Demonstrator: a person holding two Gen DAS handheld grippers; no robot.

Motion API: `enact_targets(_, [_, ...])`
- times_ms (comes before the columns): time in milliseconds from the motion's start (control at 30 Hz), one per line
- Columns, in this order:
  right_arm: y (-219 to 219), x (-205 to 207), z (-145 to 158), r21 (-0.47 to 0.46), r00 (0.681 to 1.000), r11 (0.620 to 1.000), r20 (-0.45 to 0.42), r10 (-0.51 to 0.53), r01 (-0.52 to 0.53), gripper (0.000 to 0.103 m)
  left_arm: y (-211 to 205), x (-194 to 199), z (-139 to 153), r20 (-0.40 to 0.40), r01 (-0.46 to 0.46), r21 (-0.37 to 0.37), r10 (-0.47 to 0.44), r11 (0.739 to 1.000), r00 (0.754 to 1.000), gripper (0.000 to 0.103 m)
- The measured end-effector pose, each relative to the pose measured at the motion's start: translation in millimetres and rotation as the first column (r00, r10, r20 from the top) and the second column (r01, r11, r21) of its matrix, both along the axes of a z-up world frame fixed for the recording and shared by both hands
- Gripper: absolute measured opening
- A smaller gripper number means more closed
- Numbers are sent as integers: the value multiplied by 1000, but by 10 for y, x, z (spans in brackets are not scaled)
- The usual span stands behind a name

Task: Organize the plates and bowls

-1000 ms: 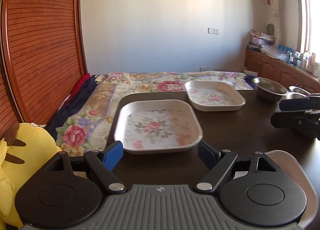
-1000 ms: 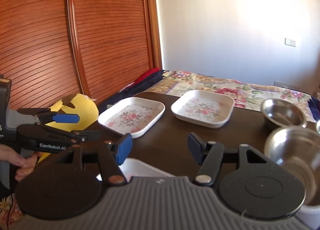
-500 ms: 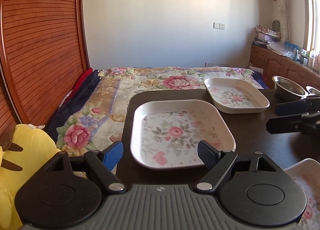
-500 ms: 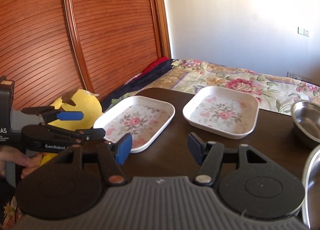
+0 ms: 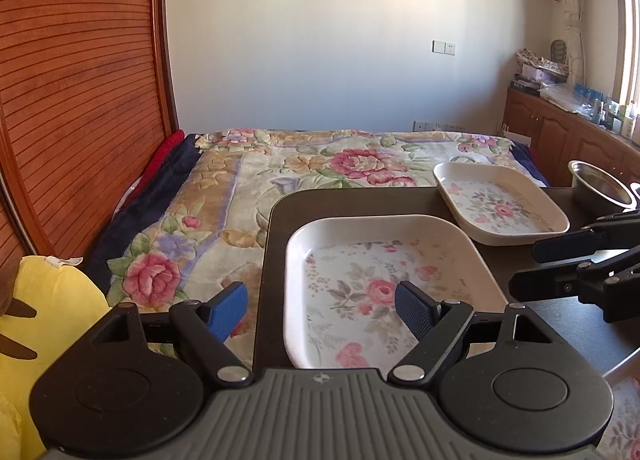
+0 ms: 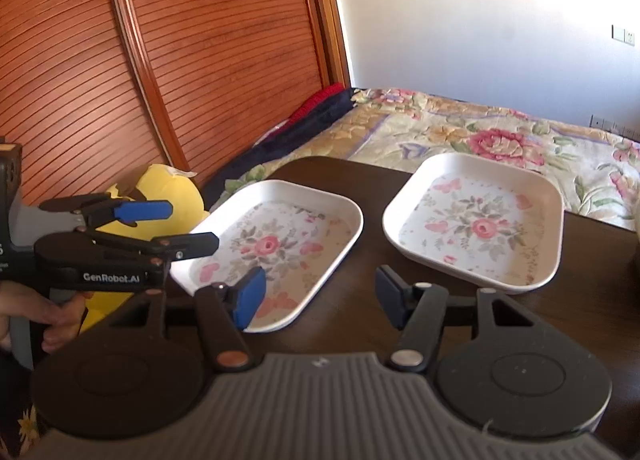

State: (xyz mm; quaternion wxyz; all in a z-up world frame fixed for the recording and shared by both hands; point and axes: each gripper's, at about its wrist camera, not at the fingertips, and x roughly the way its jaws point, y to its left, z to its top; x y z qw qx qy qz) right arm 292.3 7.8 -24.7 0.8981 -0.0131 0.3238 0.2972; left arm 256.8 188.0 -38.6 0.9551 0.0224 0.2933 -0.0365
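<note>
Two white square plates with pink flower prints lie on the dark table (image 6: pixel 352 180). The near plate (image 5: pixel 384 284) (image 6: pixel 276 248) sits at the table's left edge. The far plate (image 5: pixel 496 196) (image 6: pixel 476 224) lies to its right. A steel bowl (image 5: pixel 600 184) stands beyond the far plate. My left gripper (image 5: pixel 320 306) (image 6: pixel 176 228) is open and empty, straddling the near plate's left rim. My right gripper (image 6: pixel 320 296) (image 5: pixel 532 268) is open and empty, low over the table just right of the near plate.
A bed with a floral quilt (image 5: pixel 304 168) lies beyond the table. A yellow plush toy (image 5: pixel 52 312) sits at the left by a wooden slatted wardrobe (image 5: pixel 76 92). A third floral plate's edge (image 5: pixel 624 412) shows at the lower right. A wooden cabinet (image 5: pixel 568 140) lines the right wall.
Both grippers have moved forward and left toward the near plate. The plates now look larger and closer. The bowls have slid out of the right wrist view.
</note>
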Motion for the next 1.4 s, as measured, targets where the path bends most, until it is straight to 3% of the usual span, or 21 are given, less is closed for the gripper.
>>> enact_targets(400, [135,201,-144,-10,998,1000,-67,5,-5,57,61,159,-108,-23,-4,-5,4,1000,1000,76])
enact_targets(600, [182,248,-189,-21,996,1000,-91,11,-13,49,99,194,-154,-42,-9,-25,8,1000,999,53])
enact_targets(867, [235,287,-229,-28,994,999,-111,19,-22,37,141,220,-194,-53,-18,-32,16,999,998,38])
enact_targets(967, [254,290,-228,-32,993,999,-112,23,-27,35,157,222,-195,-59,-11,-51,8,999,998,23])
enact_targets(1400, [207,326,-210,-9,991,1000,-135,26,-27,25,127,105,-97,-68,-23,-66,19,998,998,22])
